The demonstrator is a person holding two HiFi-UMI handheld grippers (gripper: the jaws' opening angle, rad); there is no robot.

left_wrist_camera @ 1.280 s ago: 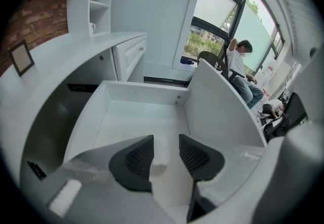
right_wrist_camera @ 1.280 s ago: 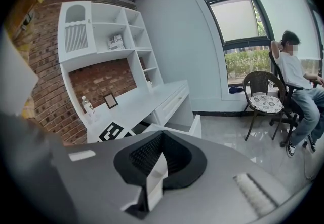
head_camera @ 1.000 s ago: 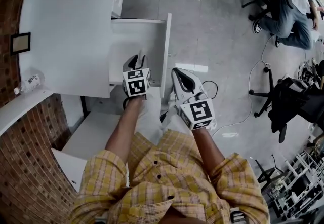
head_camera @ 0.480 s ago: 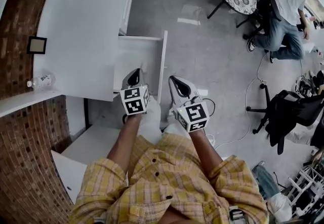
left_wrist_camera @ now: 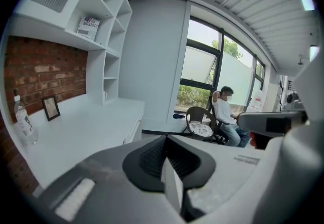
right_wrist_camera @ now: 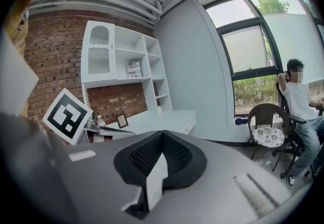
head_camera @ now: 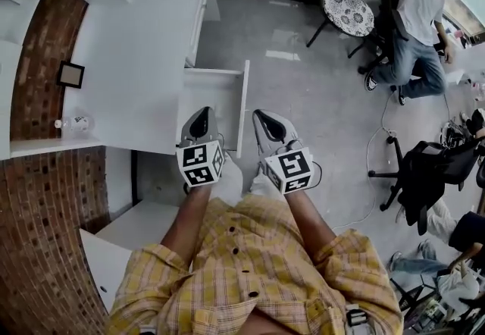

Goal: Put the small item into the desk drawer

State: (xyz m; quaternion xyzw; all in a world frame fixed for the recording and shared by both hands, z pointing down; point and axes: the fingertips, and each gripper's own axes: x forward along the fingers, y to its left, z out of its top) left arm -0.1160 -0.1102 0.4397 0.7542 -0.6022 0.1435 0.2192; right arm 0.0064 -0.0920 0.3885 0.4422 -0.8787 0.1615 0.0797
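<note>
The person is holding the left gripper (head_camera: pixel 200 120) and the right gripper (head_camera: pixel 270 125) side by side in front of the chest, both pointing outward over the room rather than down at the furniture. Each claw is pressed together with nothing pinched between its pads; both gripper views are showing the pads meeting on a bare seam.

The desk drawer (head_camera: pixel 216 89) is standing pulled out from the white desk (head_camera: pixel 136 53), its front panel facing the grey floor. The part of its inside that is showing looks bare and white (the near end is lying behind the left gripper in the head view). The small item is not showing up in any view, so whether it is already lying in that hidden end cannot be told.

Judging from the empty claws and the open drawer, the work is sitting either at the closing step or before the pick-up. The next move is calling for a look into the drawer's near end, then either a push on the front panel or a search for the item.

Elsewhere, the shelf unit (left_wrist_camera: pixel 104 40) is holding a printed book (left_wrist_camera: pixel 90 27) in one upper compartment, and a bottle (head_camera: pixel 76 126) and a picture frame (head_camera: pixel 70 73) are standing on the desk by the brick wall.
</note>
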